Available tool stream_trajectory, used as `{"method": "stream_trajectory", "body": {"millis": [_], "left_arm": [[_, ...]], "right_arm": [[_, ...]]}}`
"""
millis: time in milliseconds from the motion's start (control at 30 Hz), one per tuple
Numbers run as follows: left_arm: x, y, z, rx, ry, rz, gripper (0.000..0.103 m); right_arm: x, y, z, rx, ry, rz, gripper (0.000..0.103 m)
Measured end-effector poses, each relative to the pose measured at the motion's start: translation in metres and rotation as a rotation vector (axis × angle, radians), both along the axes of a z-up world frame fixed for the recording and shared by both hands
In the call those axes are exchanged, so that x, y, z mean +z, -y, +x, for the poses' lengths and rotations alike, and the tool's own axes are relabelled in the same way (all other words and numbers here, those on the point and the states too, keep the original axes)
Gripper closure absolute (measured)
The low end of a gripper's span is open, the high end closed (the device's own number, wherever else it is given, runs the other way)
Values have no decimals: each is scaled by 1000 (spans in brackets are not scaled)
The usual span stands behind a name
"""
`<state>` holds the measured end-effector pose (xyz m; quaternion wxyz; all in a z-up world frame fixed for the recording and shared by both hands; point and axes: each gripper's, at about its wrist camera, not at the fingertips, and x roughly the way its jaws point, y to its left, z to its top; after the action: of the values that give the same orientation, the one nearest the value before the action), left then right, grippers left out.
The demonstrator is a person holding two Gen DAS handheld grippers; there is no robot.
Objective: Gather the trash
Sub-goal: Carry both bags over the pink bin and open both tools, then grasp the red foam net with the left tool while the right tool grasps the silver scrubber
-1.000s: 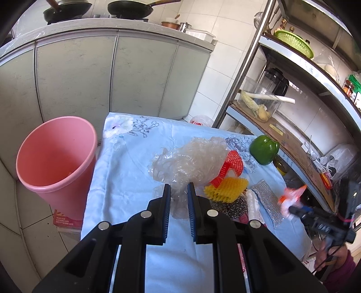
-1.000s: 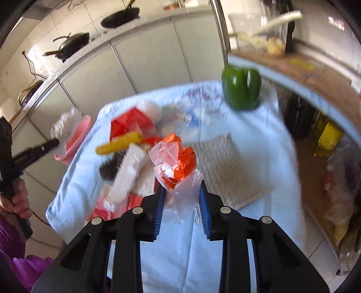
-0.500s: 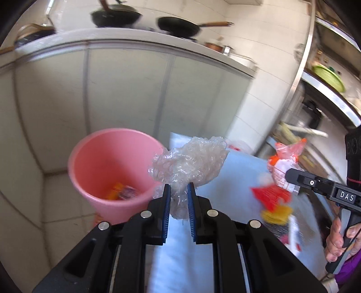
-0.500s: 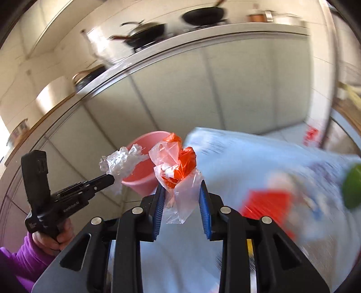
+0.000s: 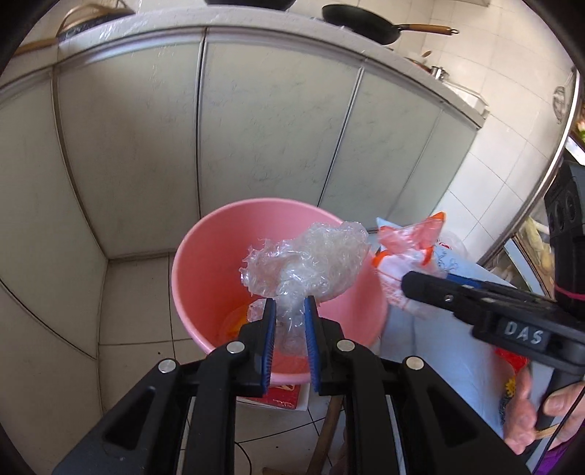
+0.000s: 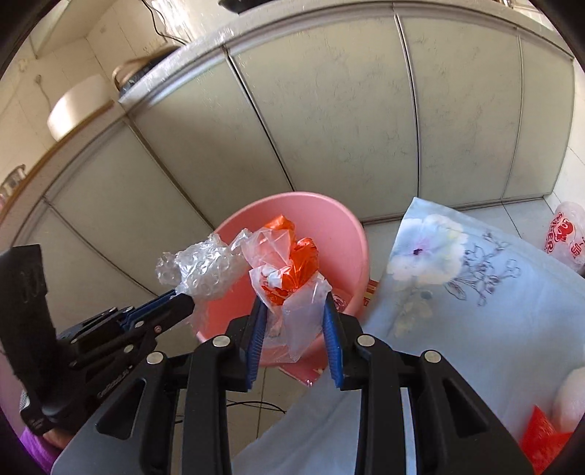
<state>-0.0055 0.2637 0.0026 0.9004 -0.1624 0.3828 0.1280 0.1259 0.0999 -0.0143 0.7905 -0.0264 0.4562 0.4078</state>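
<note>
My left gripper (image 5: pixel 289 310) is shut on a crumpled clear plastic wrap (image 5: pixel 307 266) and holds it over the pink bucket (image 5: pixel 204 263). The wrap also shows in the right wrist view (image 6: pixel 197 270). My right gripper (image 6: pixel 292 303) is shut on an orange and clear plastic bag (image 6: pixel 292 263), held above the near rim of the pink bucket (image 6: pixel 351 234). In the left wrist view the right gripper (image 5: pixel 413 283) comes in from the right with the bag (image 5: pixel 406 252) beside the wrap. Some orange trash lies at the bucket's bottom.
The bucket stands on a tiled floor in front of grey cabinet doors (image 5: pixel 270 117). A table with a pale blue flowered cloth (image 6: pixel 457 292) sits right of the bucket. A red packet (image 6: pixel 541 445) and white item lie on it. A pan (image 5: pixel 362 25) sits on the counter.
Both grippers swung from the table toward the bucket, carrying their trash. They now hover over the bucket, close together. Both stay shut on their loads.
</note>
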Motion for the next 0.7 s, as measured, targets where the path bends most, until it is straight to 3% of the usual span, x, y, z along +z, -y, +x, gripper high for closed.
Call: {"method": "stream_trajectory", "body": {"millis": [167, 233, 467, 700], "left_arm": [[-8, -13, 10, 35, -15, -60, 79], [-6, -15, 7, 34, -4, -55, 71], [16, 1, -7, 2, 57, -55, 69], [33, 42, -27, -94, 87, -94, 69]], "right_arm": [[-11, -14, 10, 10, -43, -2, 56], [-9, -14, 7, 24, -41, 8, 51], [15, 7, -19, 18, 41, 22, 50], [42, 80, -64, -47, 75, 51, 51]]}}
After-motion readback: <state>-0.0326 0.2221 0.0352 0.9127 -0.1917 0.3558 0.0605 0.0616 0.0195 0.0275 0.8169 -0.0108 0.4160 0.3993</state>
